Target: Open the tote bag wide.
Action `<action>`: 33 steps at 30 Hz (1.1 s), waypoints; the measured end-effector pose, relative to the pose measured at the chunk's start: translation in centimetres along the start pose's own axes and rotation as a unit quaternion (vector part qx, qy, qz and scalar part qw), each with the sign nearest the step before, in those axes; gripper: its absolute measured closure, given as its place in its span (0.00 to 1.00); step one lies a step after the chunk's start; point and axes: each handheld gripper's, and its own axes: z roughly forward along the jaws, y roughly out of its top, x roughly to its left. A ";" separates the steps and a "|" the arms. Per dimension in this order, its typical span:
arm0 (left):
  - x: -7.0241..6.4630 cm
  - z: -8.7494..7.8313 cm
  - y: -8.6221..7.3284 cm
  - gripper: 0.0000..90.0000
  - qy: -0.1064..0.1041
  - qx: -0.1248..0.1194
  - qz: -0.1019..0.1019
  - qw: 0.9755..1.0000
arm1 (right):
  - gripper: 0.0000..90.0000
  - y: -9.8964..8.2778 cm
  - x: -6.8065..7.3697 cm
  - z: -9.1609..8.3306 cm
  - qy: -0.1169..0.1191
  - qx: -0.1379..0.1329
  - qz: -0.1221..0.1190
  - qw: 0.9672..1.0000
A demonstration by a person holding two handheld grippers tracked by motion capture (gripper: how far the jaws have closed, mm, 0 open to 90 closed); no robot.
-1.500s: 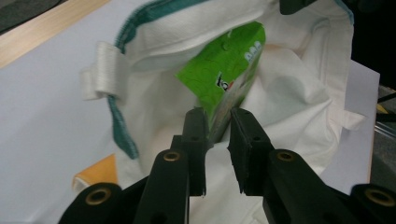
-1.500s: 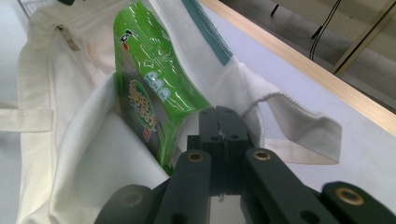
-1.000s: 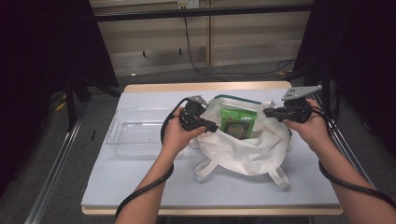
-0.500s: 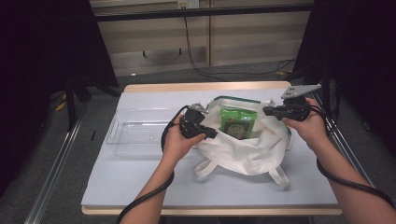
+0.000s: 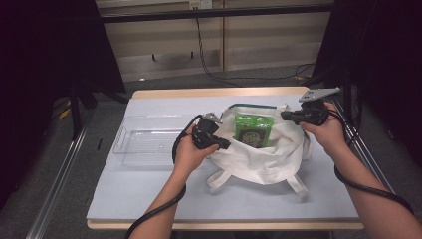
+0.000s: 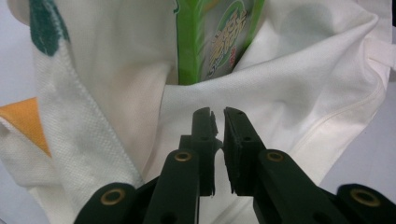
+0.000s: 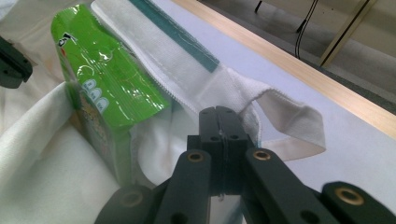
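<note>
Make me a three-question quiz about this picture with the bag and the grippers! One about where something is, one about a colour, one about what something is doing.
1. Where is the packet?
A. In the tray
B. In the bag's mouth
C. On the floor

2. What colour is the packet?
A. Green
B. Red
C. Blue

3. How are the right gripper's jaws?
A. Wide open
B. Holding the tray
C. Pressed together

Answers:
1. B: the high view shows it standing inside the open white bag, while the clear tray lies left of the bag.
2. A: its wrapper is bright green in every view.
3. C: the right gripper view shows no gap between the jaws, beside the bag's rim; whether cloth is pinched there is hard to tell.
</note>
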 end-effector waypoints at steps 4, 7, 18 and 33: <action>0.1 0.2 -0.1 0.94 -0.005 -0.001 -0.006 1.000 | 1.00 -0.1 -0.4 0.4 0.000 0.000 0.004 1.000; 0.3 0.4 -0.1 0.94 -0.006 -0.002 -0.008 1.000 | 1.00 -0.1 -0.6 0.7 -0.001 0.002 0.007 1.000; 0.6 1.0 -0.3 0.95 -0.008 0.010 -0.012 1.000 | 1.00 -0.9 -1.1 1.6 0.001 0.006 0.017 1.000; 0.7 1.8 -0.6 0.96 -0.010 0.014 -0.018 1.000 | 1.00 -1.7 -1.8 2.6 -0.002 0.011 0.025 1.000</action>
